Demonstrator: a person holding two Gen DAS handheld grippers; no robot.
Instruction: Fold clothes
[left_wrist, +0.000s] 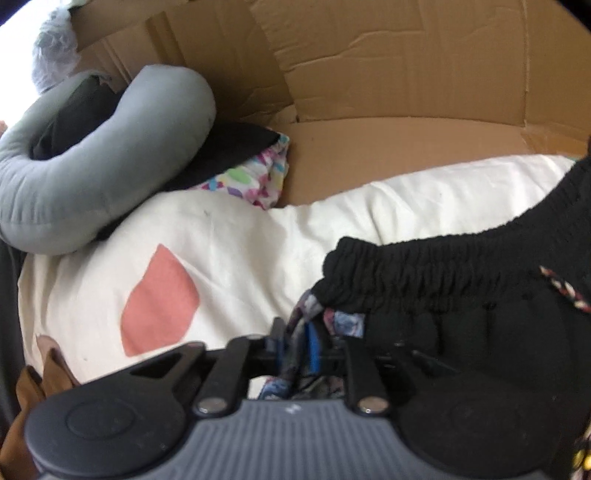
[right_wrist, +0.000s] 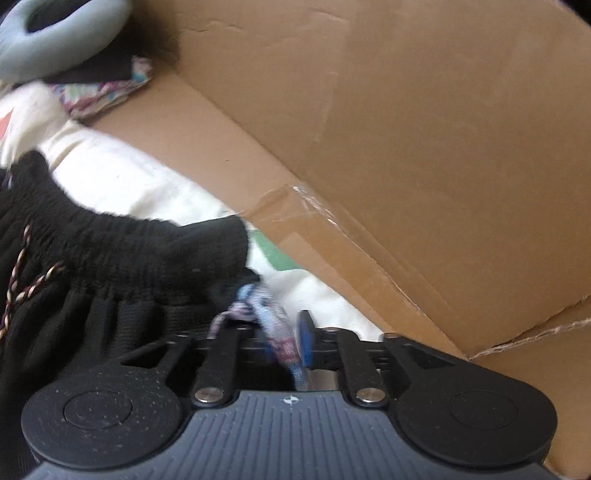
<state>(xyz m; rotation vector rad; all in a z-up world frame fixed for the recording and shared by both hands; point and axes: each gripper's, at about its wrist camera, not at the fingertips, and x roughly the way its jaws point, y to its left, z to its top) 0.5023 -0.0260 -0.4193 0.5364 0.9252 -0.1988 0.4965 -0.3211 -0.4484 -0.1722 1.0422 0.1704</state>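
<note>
At the bottom of each view the tongs have a corner of the black shorts (left_wrist: 443, 295) between them. In the left gripper (left_wrist: 301, 347) and the right gripper (right_wrist: 273, 332) the jaws stand a little apart, with patterned lining cloth between them — whether the pads press it I cannot tell. The shorts lie on the cream sheet (left_wrist: 221, 236), waistband (right_wrist: 122, 243) spread between both hands. Farther, at upper left, lie a grey cushion (left_wrist: 92, 170) and cardboard (left_wrist: 369, 74). I judge the laying-flat step is ending; next comes a fresh grip for folding.
</note>
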